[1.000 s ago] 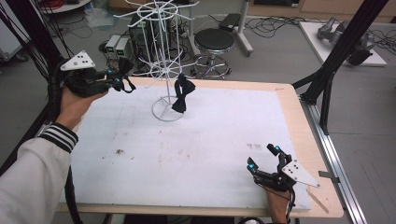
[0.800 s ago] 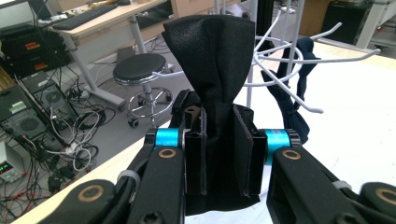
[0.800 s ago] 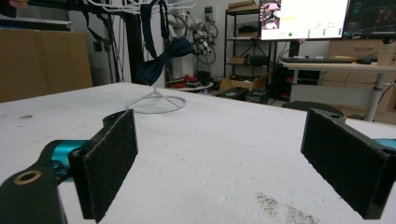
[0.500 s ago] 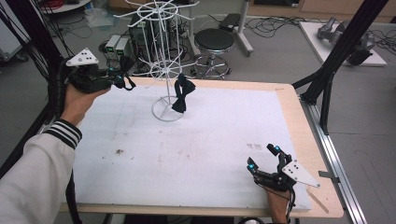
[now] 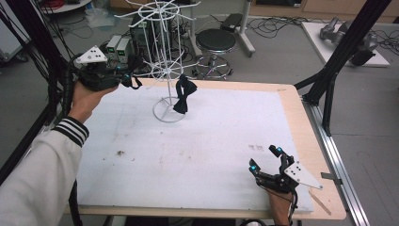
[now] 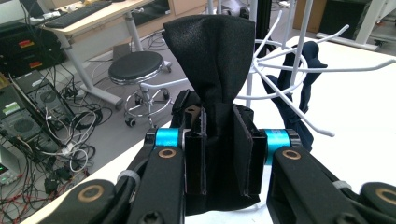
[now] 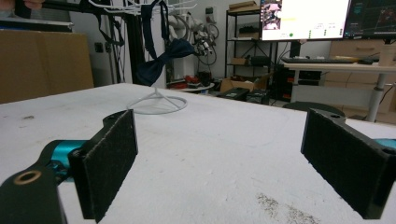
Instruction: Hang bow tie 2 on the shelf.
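My left gripper [image 5: 128, 79] is held in the air over the table's back left corner, just left of a white wire rack [image 5: 164, 56]. In the left gripper view its jaws [image 6: 219, 144] are shut on a black bow tie [image 6: 210, 56], pinched at the middle with one wing standing up. A second, dark navy bow tie [image 5: 182, 95] hangs from a rack arm [image 6: 303, 70]. My right gripper [image 5: 266, 160] rests low near the table's front right, open and empty, and it faces the rack's ring base [image 7: 157, 104] and the hanging bow tie [image 7: 164, 59].
The white table top [image 5: 211, 136] has wooden edges. Behind the table stand a round stool [image 5: 216, 41], computer boxes and cables on the floor. A black frame post [image 5: 336, 61] rises at the right edge.
My left gripper has drifted a little right and up toward the rack, still holding the black bow tie. The right gripper has stayed in place.
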The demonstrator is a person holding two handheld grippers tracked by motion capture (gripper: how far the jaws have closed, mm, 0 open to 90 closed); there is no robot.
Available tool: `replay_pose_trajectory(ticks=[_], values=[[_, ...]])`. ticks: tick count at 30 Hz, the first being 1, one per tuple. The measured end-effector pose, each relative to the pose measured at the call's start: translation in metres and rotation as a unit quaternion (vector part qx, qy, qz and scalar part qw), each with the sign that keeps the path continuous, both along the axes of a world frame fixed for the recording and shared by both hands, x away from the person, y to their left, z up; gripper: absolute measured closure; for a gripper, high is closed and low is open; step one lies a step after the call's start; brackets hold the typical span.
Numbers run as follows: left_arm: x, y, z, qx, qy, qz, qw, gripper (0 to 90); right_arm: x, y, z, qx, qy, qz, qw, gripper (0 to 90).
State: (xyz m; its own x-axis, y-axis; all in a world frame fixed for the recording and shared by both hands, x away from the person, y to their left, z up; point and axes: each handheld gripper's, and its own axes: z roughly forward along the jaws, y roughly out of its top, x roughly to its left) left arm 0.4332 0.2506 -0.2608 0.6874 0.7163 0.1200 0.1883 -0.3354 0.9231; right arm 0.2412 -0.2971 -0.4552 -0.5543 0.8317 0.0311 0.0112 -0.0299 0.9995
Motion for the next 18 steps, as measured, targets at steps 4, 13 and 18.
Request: replay_pose_trajectory(ticks=[4, 13, 18], values=[[0.0, -0.003, 0.0, 0.0, 0.0, -0.002, 1.0, 75.8, 0.0, 0.0, 0.0, 0.0, 0.0, 0.0, 1.0, 10.2], [0.002, -0.012, -0.001, -0.003, 0.001, -0.009, 1.0, 75.8, 0.001, 0.0, 0.0, -0.002, -0.005, -0.001, 1.0, 10.2], [0.003, -0.017, -0.001, -0.003, 0.002, -0.013, 0.9999, 75.8, 0.0, 0.0, 0.0, 0.001, -0.003, -0.002, 1.0, 10.2]])
